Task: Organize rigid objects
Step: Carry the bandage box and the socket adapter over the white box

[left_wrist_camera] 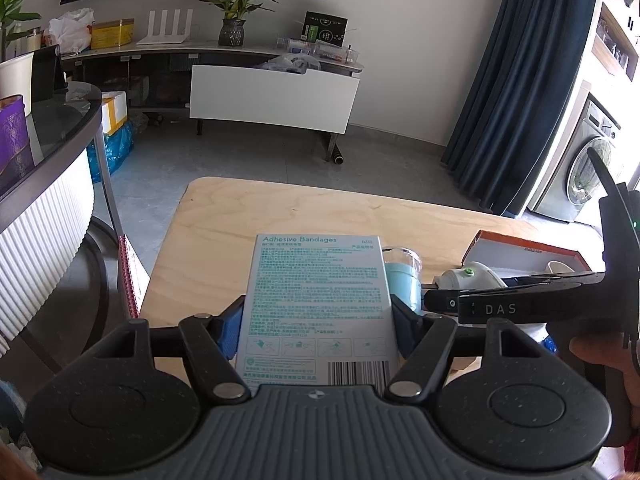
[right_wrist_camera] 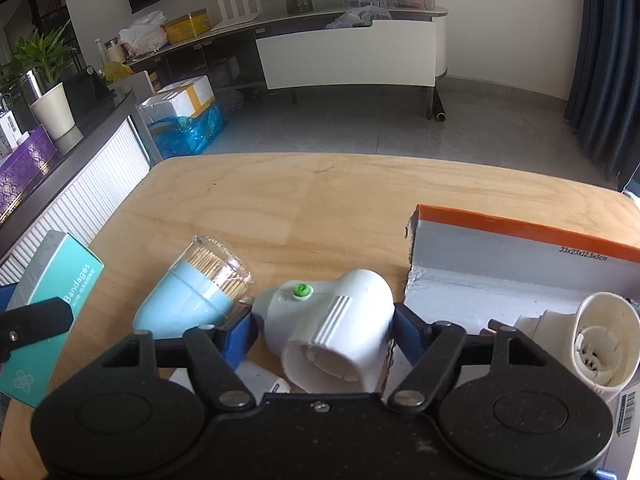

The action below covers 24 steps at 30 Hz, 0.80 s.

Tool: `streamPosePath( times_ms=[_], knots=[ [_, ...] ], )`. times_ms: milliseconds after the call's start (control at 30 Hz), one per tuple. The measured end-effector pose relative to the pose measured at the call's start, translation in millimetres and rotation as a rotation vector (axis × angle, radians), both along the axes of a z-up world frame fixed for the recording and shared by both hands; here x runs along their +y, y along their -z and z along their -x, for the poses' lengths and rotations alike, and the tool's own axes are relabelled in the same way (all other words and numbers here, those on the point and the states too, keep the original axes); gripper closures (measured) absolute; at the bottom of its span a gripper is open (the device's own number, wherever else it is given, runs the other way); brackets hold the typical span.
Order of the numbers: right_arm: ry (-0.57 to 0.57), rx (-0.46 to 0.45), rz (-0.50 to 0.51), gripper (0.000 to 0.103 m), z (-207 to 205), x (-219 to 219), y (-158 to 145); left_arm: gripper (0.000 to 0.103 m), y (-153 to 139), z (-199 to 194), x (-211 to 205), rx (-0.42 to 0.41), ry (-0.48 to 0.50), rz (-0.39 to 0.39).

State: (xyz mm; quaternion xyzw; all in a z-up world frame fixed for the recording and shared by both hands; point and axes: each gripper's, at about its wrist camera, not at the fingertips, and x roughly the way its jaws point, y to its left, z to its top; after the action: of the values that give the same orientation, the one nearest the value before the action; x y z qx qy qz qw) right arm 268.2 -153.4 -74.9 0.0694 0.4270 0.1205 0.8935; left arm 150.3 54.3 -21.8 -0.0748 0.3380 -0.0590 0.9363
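Observation:
My left gripper (left_wrist_camera: 318, 326) is shut on a teal and white box of adhesive bandages (left_wrist_camera: 320, 304), held above the wooden table (left_wrist_camera: 248, 224). The box also shows at the left of the right wrist view (right_wrist_camera: 52, 296). My right gripper (right_wrist_camera: 324, 334) is shut on a white plastic device with a green button (right_wrist_camera: 336, 320), just left of an open orange-edged cardboard box (right_wrist_camera: 520, 252). A blue toothpick holder with a clear lid (right_wrist_camera: 200, 288) lies on its side left of the device. The right gripper's body (left_wrist_camera: 500, 304) crosses the left wrist view.
A white cylindrical part (right_wrist_camera: 600, 344) lies inside the cardboard box. A white ribbed counter (right_wrist_camera: 80, 196) with a purple box (right_wrist_camera: 24, 168) stands left of the table. A TV stand (right_wrist_camera: 344, 52) is across the grey floor. A washing machine (left_wrist_camera: 588, 168) is at the right.

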Motion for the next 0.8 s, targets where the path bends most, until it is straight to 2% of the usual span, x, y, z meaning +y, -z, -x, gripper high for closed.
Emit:
streamPosePath(
  times_ms=[167, 367, 500, 800],
  knots=[
    [0.048, -0.031, 0.0, 0.017, 10.3, -3.5, -2.5, 0.032, 0.9, 0.5, 0.9, -0.006, -0.006, 0.001],
    [0.074, -0.102, -0.031, 0.018, 34.2, -10.5, -25.6, 0.032, 1.3, 4.5, -4.7, -0.013, 0.001, -0.001],
    [0.089, -0.134, -0.067, 0.018, 58.2, -14.6, -42.5, 0.032, -2.8, 11.2, -8.3, -0.013, -0.003, -0.021],
    [0.097, -0.211, -0.082, 0.018, 119.7, -18.3, -78.8, 0.032, -24.2, 40.8, -21.3, -0.019, -0.028, -0.063]
  ],
)
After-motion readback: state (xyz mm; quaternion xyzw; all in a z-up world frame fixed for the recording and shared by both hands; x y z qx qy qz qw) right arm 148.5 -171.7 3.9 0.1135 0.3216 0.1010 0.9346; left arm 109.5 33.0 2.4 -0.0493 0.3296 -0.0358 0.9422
